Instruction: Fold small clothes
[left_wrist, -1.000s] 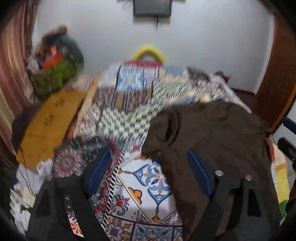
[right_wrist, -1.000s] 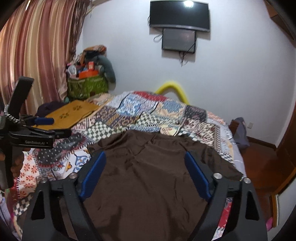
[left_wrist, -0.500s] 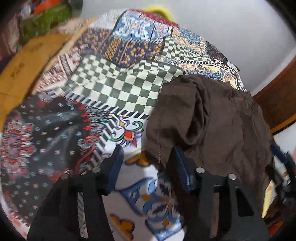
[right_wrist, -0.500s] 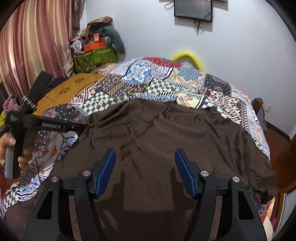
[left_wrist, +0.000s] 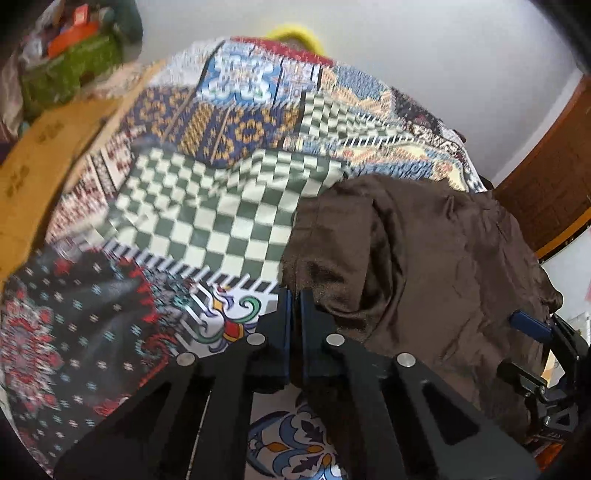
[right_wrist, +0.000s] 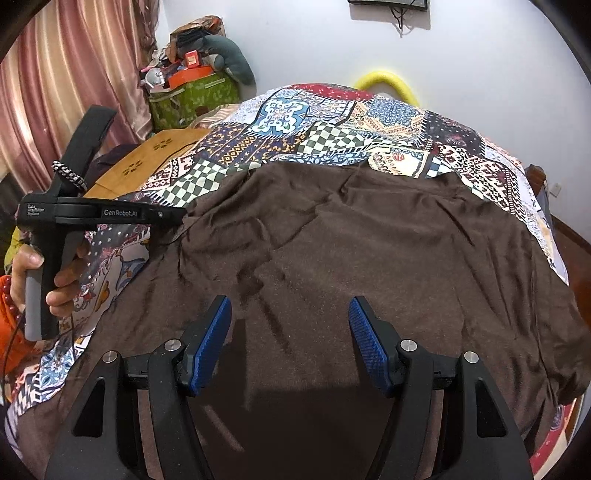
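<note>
A dark brown shirt (right_wrist: 369, 258) lies spread on a patchwork bedspread (right_wrist: 332, 122). In the left wrist view its left sleeve (left_wrist: 332, 266) is bunched and lifted. My left gripper (left_wrist: 294, 301) is shut on the sleeve's lower edge; it also shows in the right wrist view (right_wrist: 177, 214) pinching the shirt's left side. My right gripper (right_wrist: 290, 321) is open and empty, hovering just above the middle of the shirt; its blue pad shows at the right of the left wrist view (left_wrist: 528, 326).
A wooden board (right_wrist: 147, 162) lies along the bed's left side. A green bag (right_wrist: 192, 96) piled with clutter stands at the back left by pink curtains (right_wrist: 55, 92). A yellow tube (right_wrist: 388, 79) peeks behind the bed. A wooden door (left_wrist: 546, 177) is at right.
My left gripper has closed from open onto the brown shirt's left sleeve edge. My right gripper dropped closer over the shirt and narrowed a little, still open.
</note>
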